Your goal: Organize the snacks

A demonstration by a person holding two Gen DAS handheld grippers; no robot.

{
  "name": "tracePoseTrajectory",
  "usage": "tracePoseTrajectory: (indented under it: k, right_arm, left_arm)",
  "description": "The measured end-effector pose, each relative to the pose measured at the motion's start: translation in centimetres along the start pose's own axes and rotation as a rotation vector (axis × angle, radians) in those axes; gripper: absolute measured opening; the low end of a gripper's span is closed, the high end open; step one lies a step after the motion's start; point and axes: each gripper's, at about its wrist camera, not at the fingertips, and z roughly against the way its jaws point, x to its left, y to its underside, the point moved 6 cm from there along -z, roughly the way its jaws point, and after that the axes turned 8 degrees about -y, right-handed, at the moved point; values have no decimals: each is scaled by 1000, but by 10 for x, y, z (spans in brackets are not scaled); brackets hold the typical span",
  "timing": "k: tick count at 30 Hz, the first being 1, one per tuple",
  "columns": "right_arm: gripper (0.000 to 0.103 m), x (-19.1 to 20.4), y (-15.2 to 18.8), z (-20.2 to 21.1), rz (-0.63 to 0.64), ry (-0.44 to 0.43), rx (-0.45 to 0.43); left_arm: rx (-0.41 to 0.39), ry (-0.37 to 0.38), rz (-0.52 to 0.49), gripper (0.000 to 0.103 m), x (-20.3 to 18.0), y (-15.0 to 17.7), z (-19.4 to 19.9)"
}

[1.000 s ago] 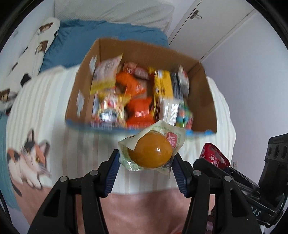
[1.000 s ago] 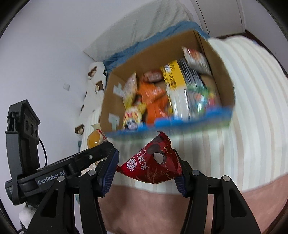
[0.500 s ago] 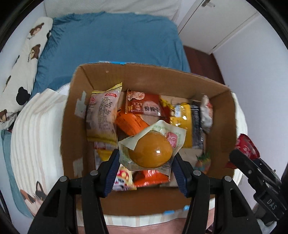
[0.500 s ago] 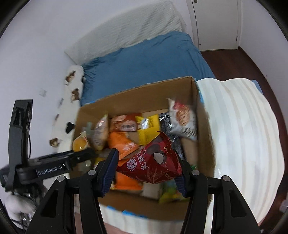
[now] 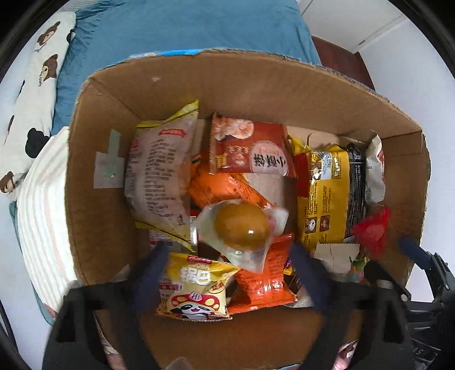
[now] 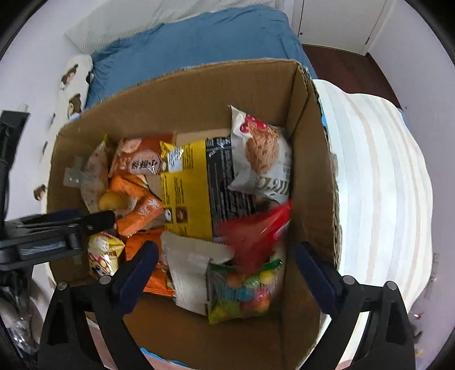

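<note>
An open cardboard box [image 5: 85,159] holds several snack packets. My left gripper [image 5: 227,261] is open above the box; the clear packet with an orange egg-shaped snack [image 5: 241,227] is blurred and falls free between its fingers. My right gripper [image 6: 224,261] is open too; the red snack packet [image 6: 250,236] is blurred and drops free above a candy bag [image 6: 244,290] at the box's right side. The red packet also shows in the left wrist view [image 5: 371,230]. The left gripper shows in the right wrist view [image 6: 71,227].
The box [image 6: 307,159] sits on a striped cream blanket [image 6: 378,182] on a bed with a blue sheet [image 6: 199,42]. A bear-print pillow [image 5: 31,94] lies to the left. A white door [image 6: 341,22] and dark floor are behind.
Both grippers moved forward over the box and opened. The egg-shaped snack packet and the red packet left the fingers and are dropping into the box.
</note>
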Motion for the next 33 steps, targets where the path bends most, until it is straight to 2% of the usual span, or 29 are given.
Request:
tracePoseTrajectory:
  k: [4, 8, 14, 19, 23, 33]
  right_arm:
    - [99, 5, 4, -4, 18, 18, 28]
    - [99, 3, 5, -2, 4, 26, 19]
    - [100, 6, 12, 9, 7, 29, -14]
    - [100, 10, 25, 26, 30, 33, -73]
    - [100, 14, 36, 44, 34, 2, -126]
    - [100, 27, 91, 99, 59, -6, -310]
  left_arm:
    - [-22, 5, 20, 97, 8, 4, 5]
    - [-42, 9, 38, 97, 15, 5, 15]
    - [-140, -11, 34, 97, 29, 20, 35]
    - [-210, -31, 40, 97, 34, 42, 48]
    - [-275, -38, 52, 97, 34, 58, 58]
    - [-475, -70, 52, 97, 37, 128, 116]
